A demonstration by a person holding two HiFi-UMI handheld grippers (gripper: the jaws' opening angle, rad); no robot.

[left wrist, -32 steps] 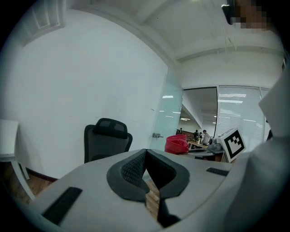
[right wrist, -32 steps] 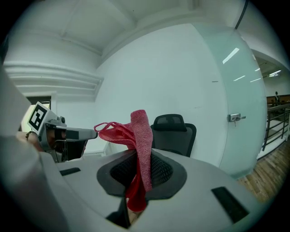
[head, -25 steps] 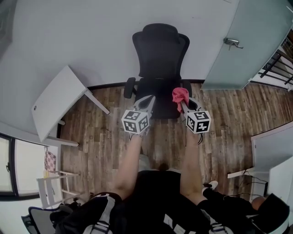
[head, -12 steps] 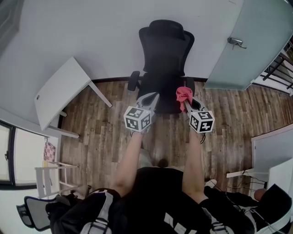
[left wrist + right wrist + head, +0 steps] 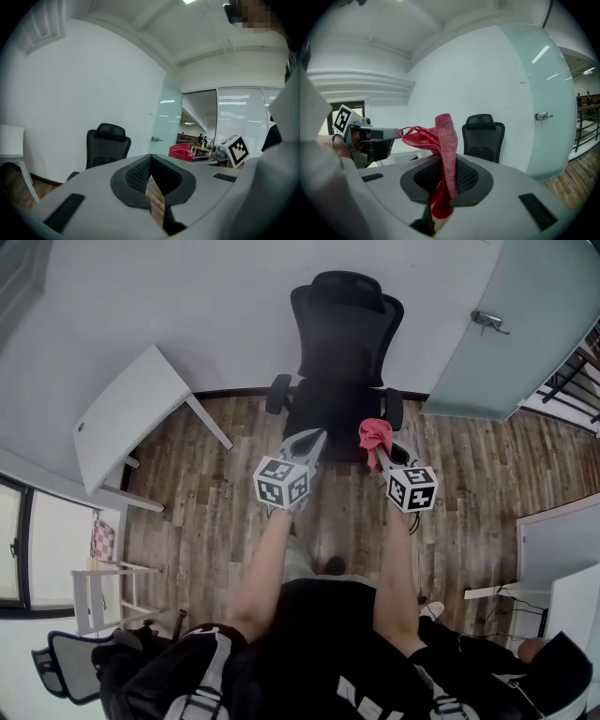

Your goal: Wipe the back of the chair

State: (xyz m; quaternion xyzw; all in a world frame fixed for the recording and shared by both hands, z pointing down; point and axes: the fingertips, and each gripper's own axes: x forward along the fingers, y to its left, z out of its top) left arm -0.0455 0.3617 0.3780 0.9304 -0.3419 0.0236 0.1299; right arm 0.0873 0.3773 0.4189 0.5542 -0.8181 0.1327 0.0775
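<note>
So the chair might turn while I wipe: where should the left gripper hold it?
Probably the armrest on its side, from above: a slim bar pointing toward the left gripper, whose shut jaws must open first. The backrest looks too broad.

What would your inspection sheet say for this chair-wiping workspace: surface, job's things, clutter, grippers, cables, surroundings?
Surface: wood floor.
Job's things: black chair by the wall; red cloth.
Clutter: white table, left.
Grippers: left gripper shut, empty; right gripper shut on red cloth; both short of the chair.
Cables: possibly thin leads lower right, too small to tell.
Surroundings: white wall, frosted glass door.
</note>
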